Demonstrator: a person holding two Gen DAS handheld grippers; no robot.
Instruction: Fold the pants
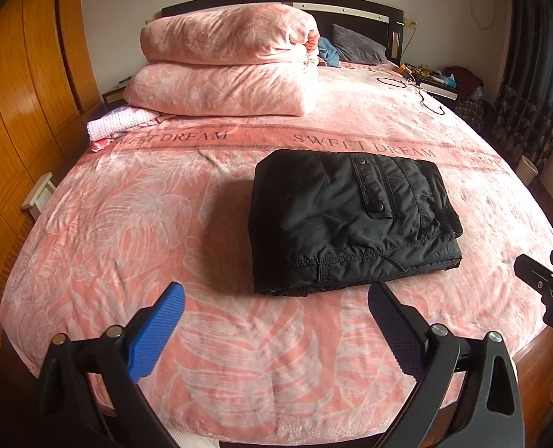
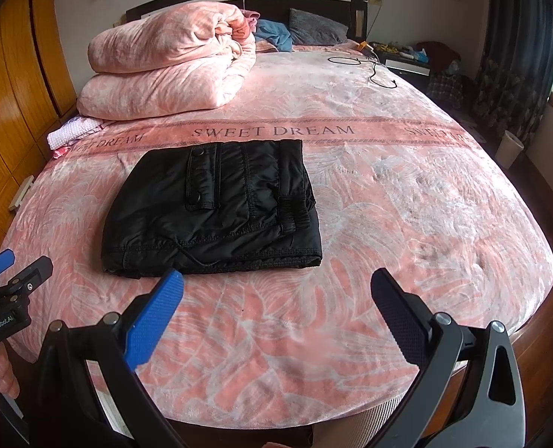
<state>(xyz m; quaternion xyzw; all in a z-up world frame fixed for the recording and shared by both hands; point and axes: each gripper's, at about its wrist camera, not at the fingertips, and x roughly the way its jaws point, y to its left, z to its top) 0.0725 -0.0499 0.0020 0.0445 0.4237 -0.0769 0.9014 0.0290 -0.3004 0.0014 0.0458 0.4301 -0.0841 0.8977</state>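
Black pants (image 1: pixel 351 220) lie folded into a compact rectangle on the pink bedspread, with a snap pocket flap and ribbed cuff on top. The right wrist view shows the same pants (image 2: pixel 216 209) left of centre. My left gripper (image 1: pixel 276 296) hovers open just in front of the bundle's near edge, holding nothing. My right gripper (image 2: pixel 276 283) is open too, near the bundle's front right corner, with empty fingers. Each tool shows at the other view's edge: the right gripper (image 1: pixel 545 280) and the left gripper (image 2: pixel 15 265).
A folded pink quilt (image 1: pixel 228 63) is stacked at the back left of the bed, with a small pink-white cloth (image 1: pixel 119 123) beside it. A black cable (image 1: pixel 422 93) lies at the far right. A wooden wardrobe (image 1: pixel 22 112) lines the left; a white bin (image 2: pixel 508 149) stands right.
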